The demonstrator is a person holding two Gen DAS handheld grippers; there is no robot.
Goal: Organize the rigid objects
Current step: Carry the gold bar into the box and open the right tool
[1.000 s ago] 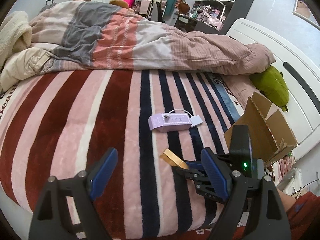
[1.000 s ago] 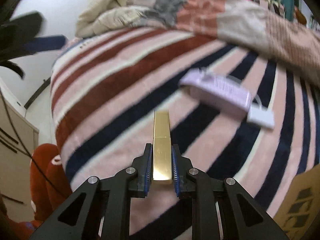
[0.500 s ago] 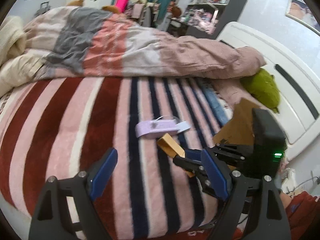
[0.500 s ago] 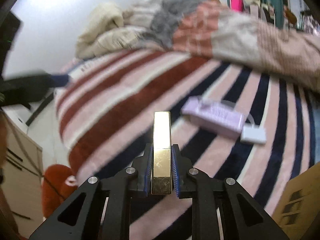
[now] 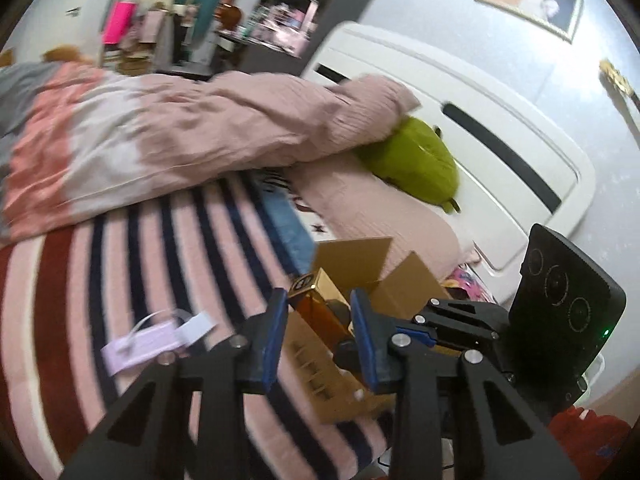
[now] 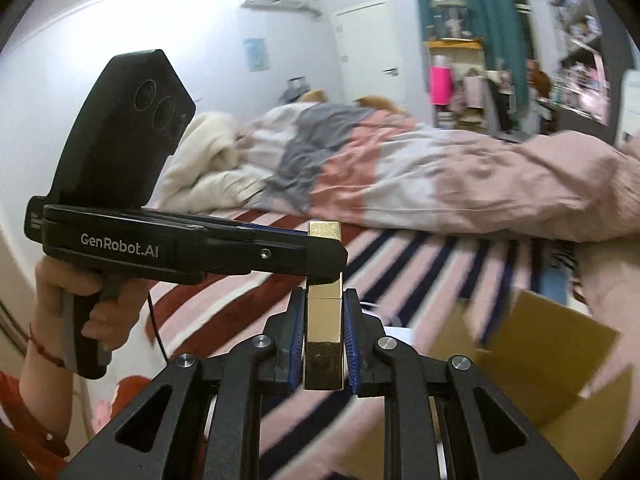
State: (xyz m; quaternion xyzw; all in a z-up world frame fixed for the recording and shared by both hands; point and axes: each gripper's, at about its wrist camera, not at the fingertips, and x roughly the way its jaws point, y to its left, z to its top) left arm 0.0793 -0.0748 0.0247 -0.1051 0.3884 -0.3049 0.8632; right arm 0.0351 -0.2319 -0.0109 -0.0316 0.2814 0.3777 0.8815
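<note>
Glossy gold bar clamped in right claw.

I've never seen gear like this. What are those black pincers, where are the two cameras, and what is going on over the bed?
No robot here: a person holds a trigger-handled tool in each hand, each ending in two blue-padded fingers, with a wide-angle camera looking along them.

One picture looks along the left gripper, whose fingers stand apart around the far end of the gold box without pressing it.

The other looks along the right gripper, shut on that gold box; the left tool crosses in from the side.

On the striped blanket lie a lilac case and an open cardboard box. A green plush rests near the headboard.
</note>
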